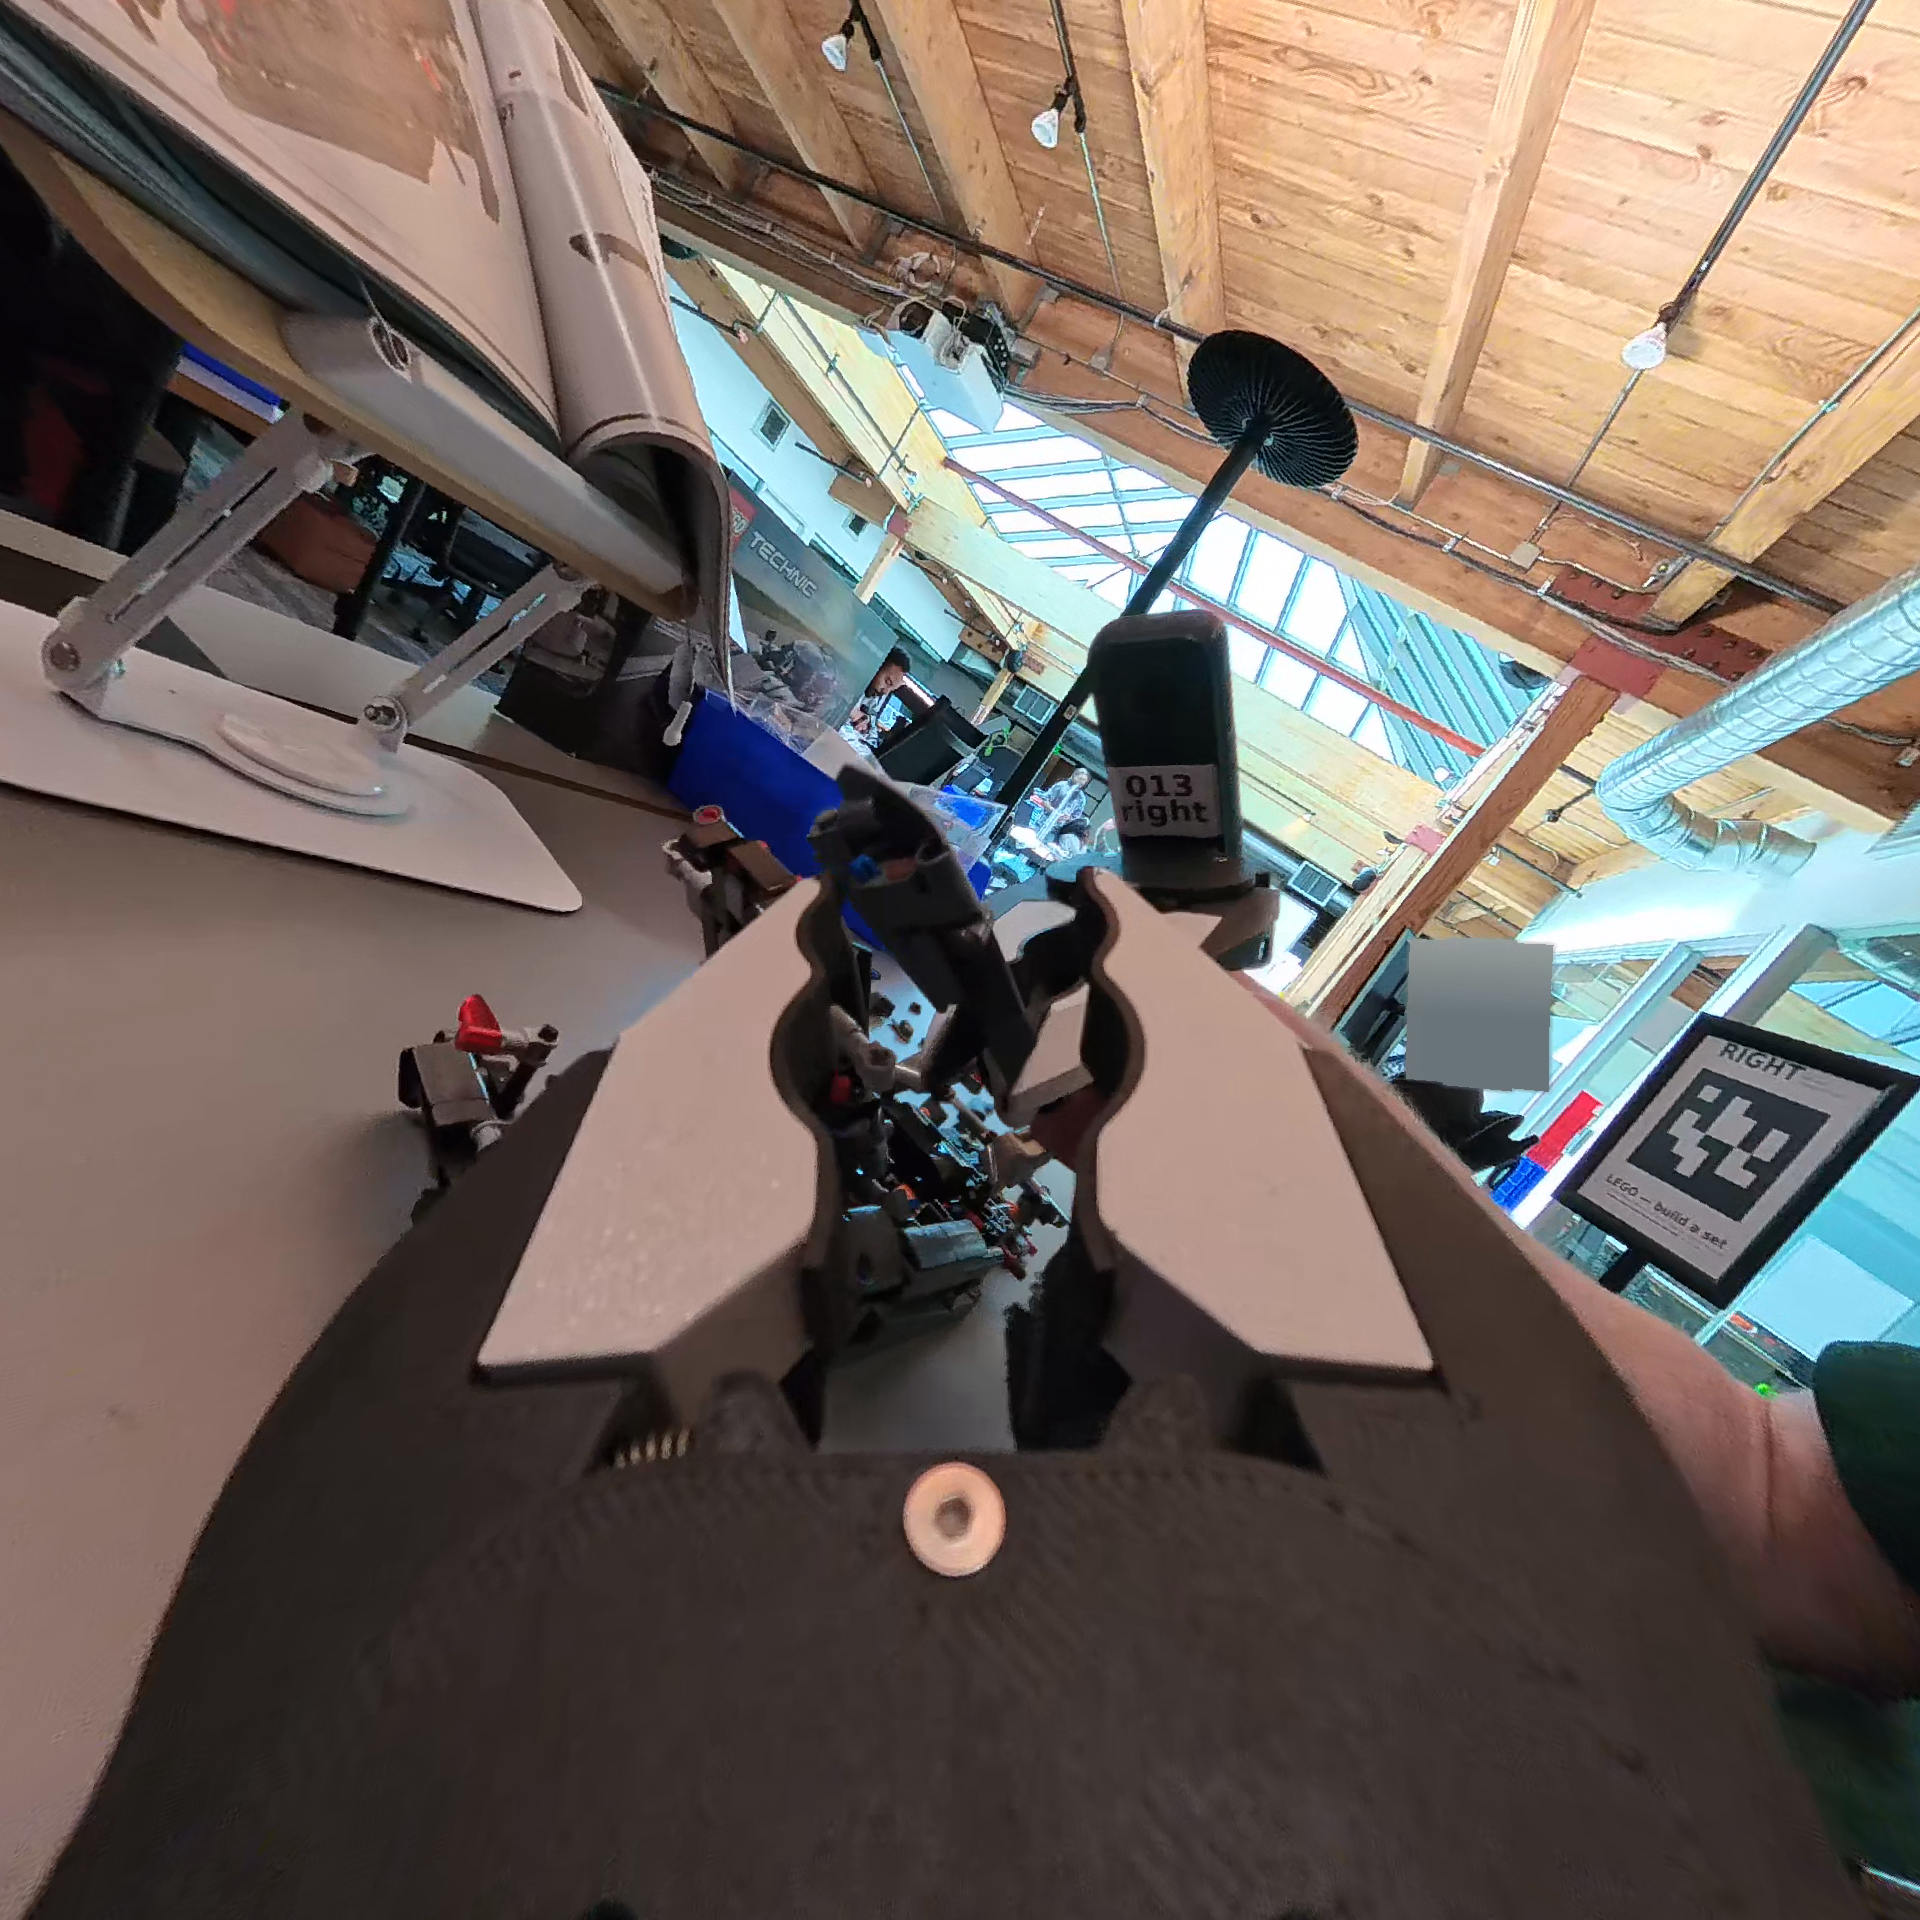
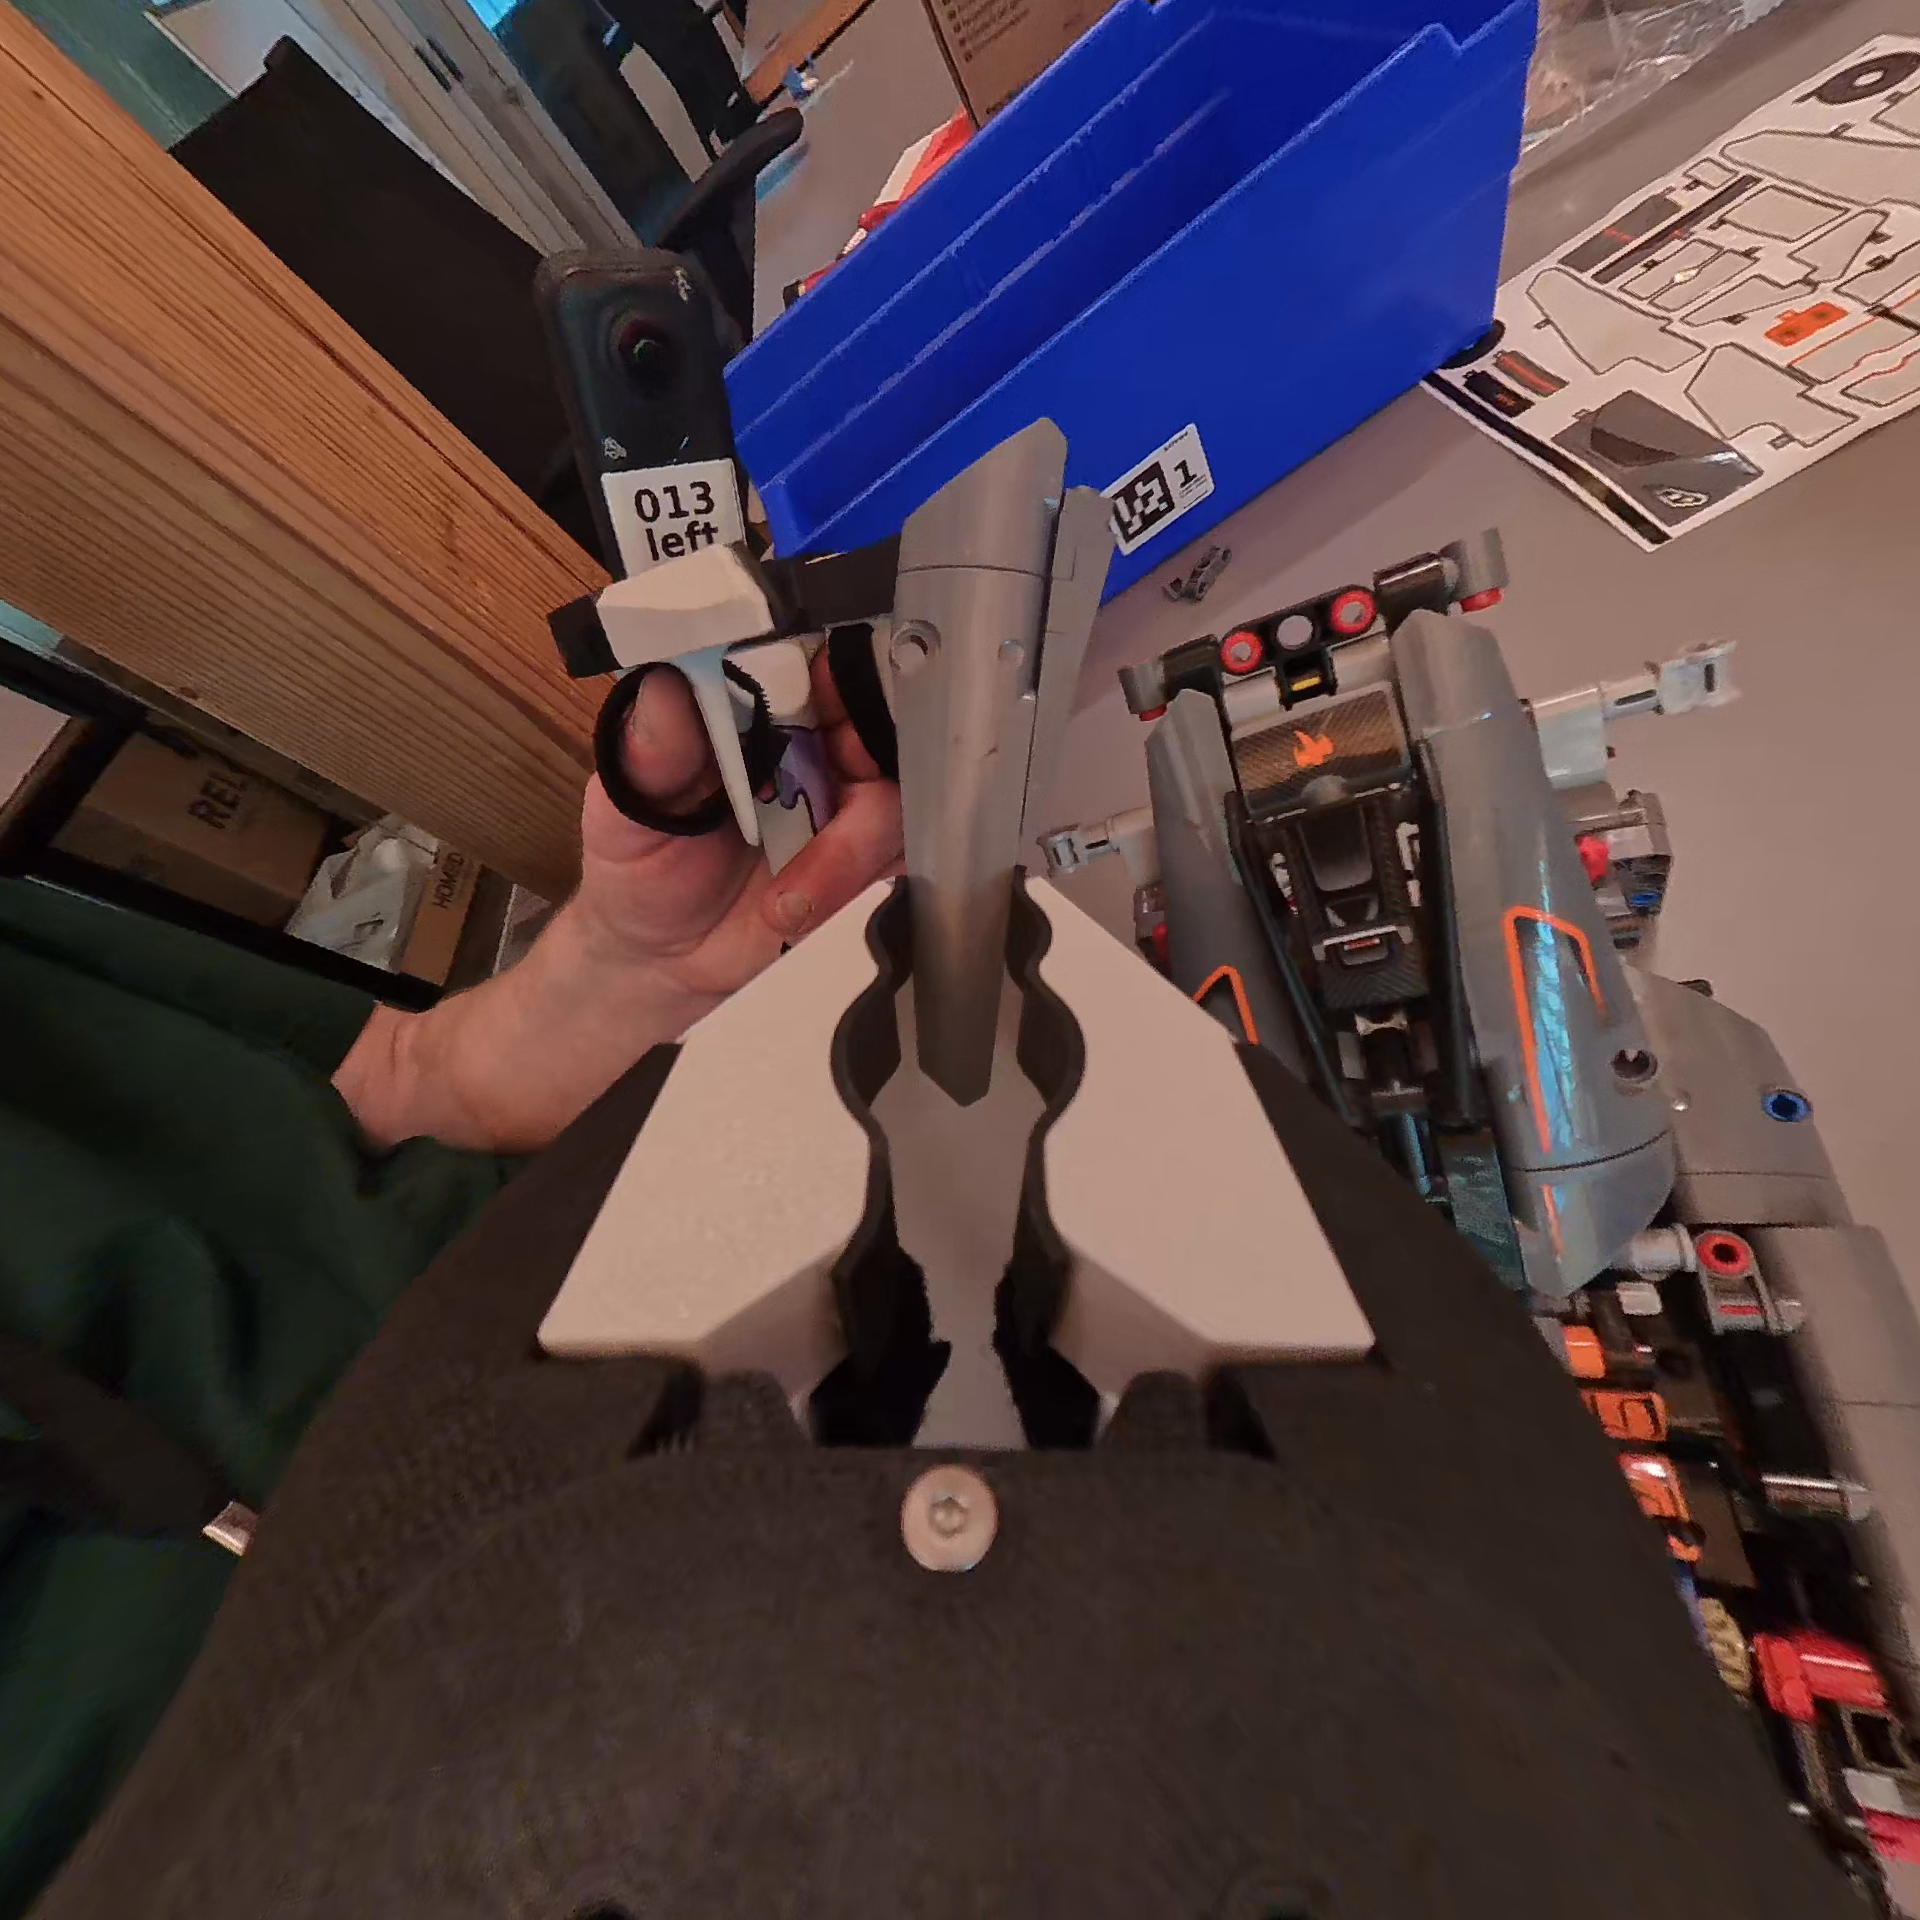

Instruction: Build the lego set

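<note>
My right gripper (image 2: 961, 904) is shut on the lower end of a long grey Lego panel assembly (image 2: 966, 675) and holds it upright above the table. My left gripper (image 1: 956, 899) has its jaws apart around the upper end of the same assembly (image 1: 914, 904); the piece rests against the left finger, with a gap on the other side. In the right wrist view the left gripper (image 2: 862, 603) reaches the panel from the left. The right gripper (image 1: 1029, 997) shows just beyond my left fingertips. The partly built grey and orange car (image 2: 1455, 935) lies on the table to the right, also below the left jaws (image 1: 914, 1195).
A blue bin (image 2: 1143, 260) stands behind the panel, a sticker sheet (image 2: 1714, 291) at far right. A small grey part (image 2: 1200, 571) lies by the bin. An open instruction book on a white stand (image 1: 416, 208) is at left. Small sub-assemblies (image 1: 468, 1081) (image 1: 727, 862) sit on the table. Some 5 centimetres of space lies between my two pairs of fingers.
</note>
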### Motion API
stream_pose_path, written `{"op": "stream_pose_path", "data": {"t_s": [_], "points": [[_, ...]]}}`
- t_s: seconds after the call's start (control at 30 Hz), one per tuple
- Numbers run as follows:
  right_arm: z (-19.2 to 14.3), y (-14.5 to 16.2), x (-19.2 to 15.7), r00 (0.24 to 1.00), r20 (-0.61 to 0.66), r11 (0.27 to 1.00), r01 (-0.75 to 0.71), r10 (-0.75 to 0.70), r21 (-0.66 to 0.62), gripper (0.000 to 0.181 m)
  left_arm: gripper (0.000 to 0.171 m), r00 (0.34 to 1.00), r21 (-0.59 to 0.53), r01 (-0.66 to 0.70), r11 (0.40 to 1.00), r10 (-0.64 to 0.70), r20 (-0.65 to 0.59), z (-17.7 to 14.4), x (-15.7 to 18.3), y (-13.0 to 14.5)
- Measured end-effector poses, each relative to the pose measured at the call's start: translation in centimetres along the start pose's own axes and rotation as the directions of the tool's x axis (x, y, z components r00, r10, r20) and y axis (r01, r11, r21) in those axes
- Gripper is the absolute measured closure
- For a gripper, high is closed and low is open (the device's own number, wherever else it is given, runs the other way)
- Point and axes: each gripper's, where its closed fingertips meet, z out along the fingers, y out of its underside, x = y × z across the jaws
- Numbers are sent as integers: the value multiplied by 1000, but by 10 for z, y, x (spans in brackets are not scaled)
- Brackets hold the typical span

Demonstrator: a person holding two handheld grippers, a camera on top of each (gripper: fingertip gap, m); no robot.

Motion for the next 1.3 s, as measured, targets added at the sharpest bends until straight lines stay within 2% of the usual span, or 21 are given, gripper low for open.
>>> {"op": "stream_pose_path", "data": {"t_s": [0.27,0.3,0.4,0.47,0.57,0.77,0.97,1.17,1.3], "points": [[-1,-1,3,998,-23,999,53,-53,14,165,123,995,-15,-100,995,100,-31,2,9,5],[-2,-3,1,998,-13,998,56,-56,26,165,122,992,-23,-124,992,124,-5,2,7,6],[-6,-8,-7,997,59,997,36,-40,66,166,119,965,-28,-255,966,256,47,4,12,10],[-9,-10,-14,991,131,995,-1,-11,96,166,116,926,-38,-373,927,374,52,5,19,17],[-13,-8,-12,989,145,993,9,-26,116,166,113,880,-87,-461,883,468,83,6,19,26],[-10,-3,-5,992,96,991,76,-86,110,165,96,924,-125,-371,920,380,51,7,16,39],[-2,0,2,990,34,990,133,-135,52,165,98,953,-151,-293,944,301,38,4,15,49],[-2,-3,-4,992,125,996,-29,18,86,166,101,971,-143,-231,962,236,22,12,14,54],[-5,-8,-7,968,216,980,-158,128,125,166,98,970,-151,-223,963,235,65,14,6,55]]}}
